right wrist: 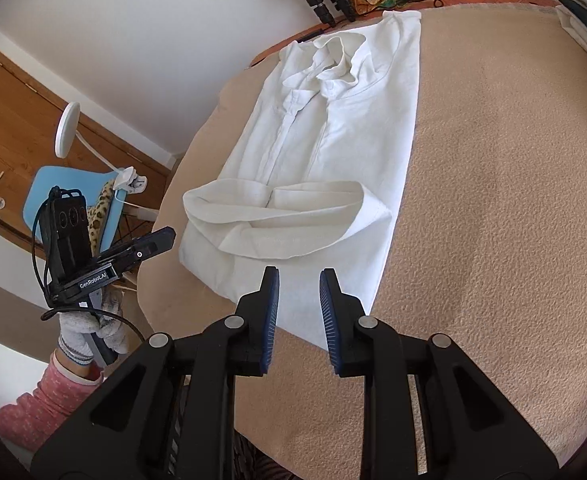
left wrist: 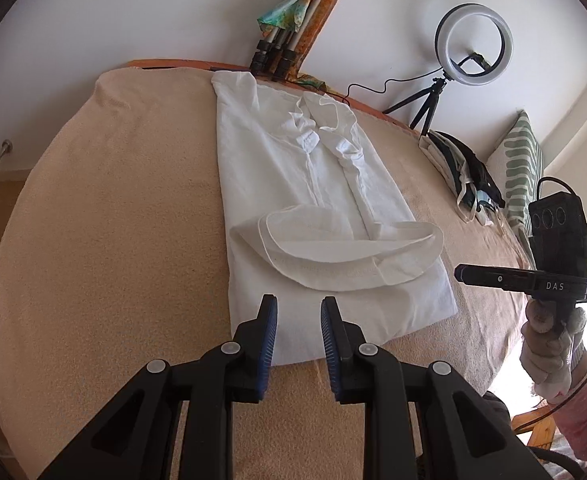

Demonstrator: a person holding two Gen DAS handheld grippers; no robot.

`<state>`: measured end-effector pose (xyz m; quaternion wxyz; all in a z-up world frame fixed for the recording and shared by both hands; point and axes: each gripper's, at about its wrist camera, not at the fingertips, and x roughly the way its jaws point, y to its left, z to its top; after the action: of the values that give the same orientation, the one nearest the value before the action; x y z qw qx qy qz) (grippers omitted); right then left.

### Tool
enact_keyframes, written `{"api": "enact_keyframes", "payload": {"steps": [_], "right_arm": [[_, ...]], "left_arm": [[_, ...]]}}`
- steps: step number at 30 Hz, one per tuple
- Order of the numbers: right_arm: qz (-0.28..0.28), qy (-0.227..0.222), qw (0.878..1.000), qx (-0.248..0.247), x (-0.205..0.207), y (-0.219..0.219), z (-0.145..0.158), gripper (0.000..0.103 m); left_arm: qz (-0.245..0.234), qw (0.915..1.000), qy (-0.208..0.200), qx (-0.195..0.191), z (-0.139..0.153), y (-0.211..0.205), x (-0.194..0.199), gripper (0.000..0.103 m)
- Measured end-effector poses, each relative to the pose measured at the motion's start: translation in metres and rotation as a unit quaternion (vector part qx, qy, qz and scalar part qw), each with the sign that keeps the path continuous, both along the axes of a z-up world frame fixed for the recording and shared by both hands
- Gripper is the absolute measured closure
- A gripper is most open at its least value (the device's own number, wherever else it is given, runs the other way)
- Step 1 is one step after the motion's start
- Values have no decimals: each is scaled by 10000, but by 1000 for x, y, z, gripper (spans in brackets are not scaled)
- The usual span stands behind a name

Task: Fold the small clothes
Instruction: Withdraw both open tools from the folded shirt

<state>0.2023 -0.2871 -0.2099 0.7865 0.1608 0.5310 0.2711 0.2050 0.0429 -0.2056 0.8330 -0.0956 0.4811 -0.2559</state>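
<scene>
On the beige textured blanket (left wrist: 105,208) covering the bed lies a white collared cotton shirt (left wrist: 293,168), its sides folded in to a long rectangle, collar toward the far wall and its sleeves laid across the lower part in a curved band. Above the shirt's near hem hangs the left hand-held gripper (left wrist: 298,308), its black arms and blue ribbed pads (left wrist: 270,332) parted by a moderate gap, gripping nothing; whether the tips touch the cloth cannot be told. The right hand-held gripper (right wrist: 299,280) is likewise partly open and empty, poised over the same near end of the shirt. Each camera catches the other device held by a hand in a pale knitted glove (right wrist: 89,328). Beyond the bed stand a ring light on a small black tripod (left wrist: 471,46), a pile of dark and light clothes (left wrist: 461,168) and a green-and-white patterned cushion (left wrist: 519,164).
</scene>
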Motion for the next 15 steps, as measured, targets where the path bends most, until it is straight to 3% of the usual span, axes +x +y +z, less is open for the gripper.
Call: {"api": "enact_keyframes", "payload": {"steps": [3, 8, 11, 15], "right_arm": [[340, 65, 9994, 3, 0, 14, -14, 79], [509, 89, 9986, -125, 12, 29, -29, 79], [380, -27, 9993, -45, 26, 27, -31, 79], [-241, -219, 9994, -92, 51, 9, -26, 79]], "left_arm": [[-111, 9996, 112, 253, -12, -12, 3, 83], [-83, 9995, 125, 283, -18, -20, 22, 83], [77, 9995, -34, 312, -14, -23, 38, 83], [407, 9983, -242, 342, -8, -20, 58, 81]]}}
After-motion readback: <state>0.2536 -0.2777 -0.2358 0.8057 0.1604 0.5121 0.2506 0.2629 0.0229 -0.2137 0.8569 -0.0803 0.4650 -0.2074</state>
